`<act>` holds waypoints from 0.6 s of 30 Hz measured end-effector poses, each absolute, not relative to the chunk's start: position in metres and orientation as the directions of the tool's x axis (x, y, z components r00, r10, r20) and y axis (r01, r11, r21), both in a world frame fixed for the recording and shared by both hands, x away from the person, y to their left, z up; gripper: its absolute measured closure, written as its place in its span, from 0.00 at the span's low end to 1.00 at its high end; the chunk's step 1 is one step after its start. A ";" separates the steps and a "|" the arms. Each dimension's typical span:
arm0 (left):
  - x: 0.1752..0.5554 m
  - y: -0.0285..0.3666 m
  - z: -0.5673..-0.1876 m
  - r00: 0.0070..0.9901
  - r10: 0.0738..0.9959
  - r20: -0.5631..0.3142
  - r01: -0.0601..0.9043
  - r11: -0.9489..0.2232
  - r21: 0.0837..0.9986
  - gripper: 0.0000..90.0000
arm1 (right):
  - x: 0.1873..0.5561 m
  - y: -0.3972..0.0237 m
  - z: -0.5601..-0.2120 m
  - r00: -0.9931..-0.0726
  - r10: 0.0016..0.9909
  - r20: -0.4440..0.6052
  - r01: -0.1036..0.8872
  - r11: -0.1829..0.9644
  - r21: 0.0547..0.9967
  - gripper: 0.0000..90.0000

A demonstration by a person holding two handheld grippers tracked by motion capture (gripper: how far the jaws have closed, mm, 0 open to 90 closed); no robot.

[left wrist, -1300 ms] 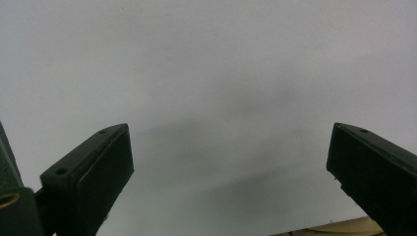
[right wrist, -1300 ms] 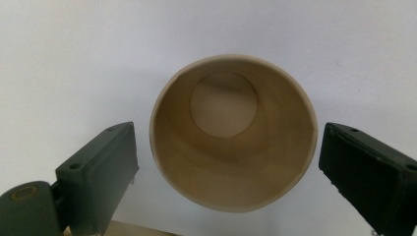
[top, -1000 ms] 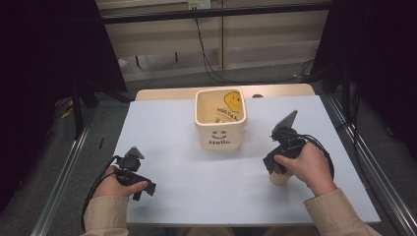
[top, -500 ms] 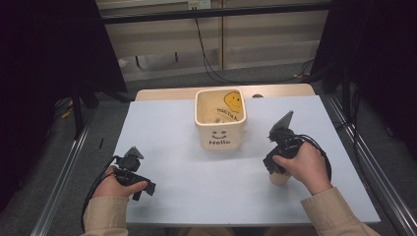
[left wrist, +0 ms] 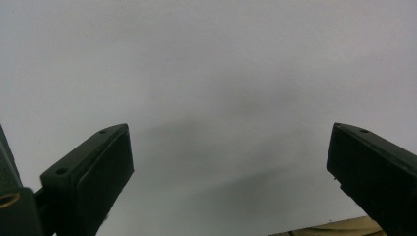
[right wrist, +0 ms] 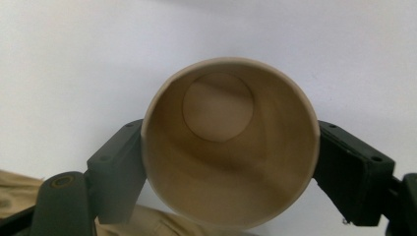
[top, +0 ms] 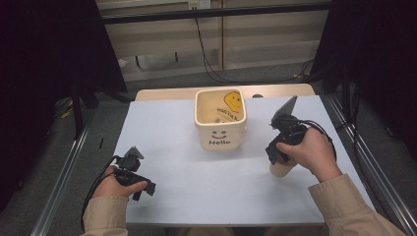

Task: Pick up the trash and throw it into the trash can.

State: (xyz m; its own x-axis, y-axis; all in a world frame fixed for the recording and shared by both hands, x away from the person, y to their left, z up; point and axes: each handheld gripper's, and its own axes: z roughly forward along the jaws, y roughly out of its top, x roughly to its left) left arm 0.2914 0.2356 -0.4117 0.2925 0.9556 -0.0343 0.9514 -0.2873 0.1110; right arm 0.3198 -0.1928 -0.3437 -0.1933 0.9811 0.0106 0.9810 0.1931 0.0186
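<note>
— While the right gripper (right wrist: 231, 162) has just been closing, its two black jaws now press the sides of the tan paper cup (right wrist: 230, 142) just below the rim, at the right of the pale blue table (top: 187, 187). How would it handle?

— Light and thin-walled, likely to dent; a gentle grip across the upper wall suits it.

— And the hands?

— The right hand (top: 310, 152) points its gripper down over the upright cup. The left gripper (left wrist: 231, 167) rests low with jaws apart, holding nothing, well away from the cream square "Hello" bin (top: 220, 120).
</note>
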 end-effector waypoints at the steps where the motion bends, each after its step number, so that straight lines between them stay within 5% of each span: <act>1: 0.291 0.236 -0.412 0.293 0.956 -0.034 0.951 -0.287 0.111 0.04 | 0.320 -0.193 -0.344 -0.193 0.981 0.011 0.981 0.193 0.019 0.22; 18: 0.290 0.238 -0.409 0.291 0.956 -0.044 0.951 -0.284 0.121 0.04 | 0.336 -0.193 -0.304 -0.207 0.978 -0.010 0.978 0.207 0.007 0.22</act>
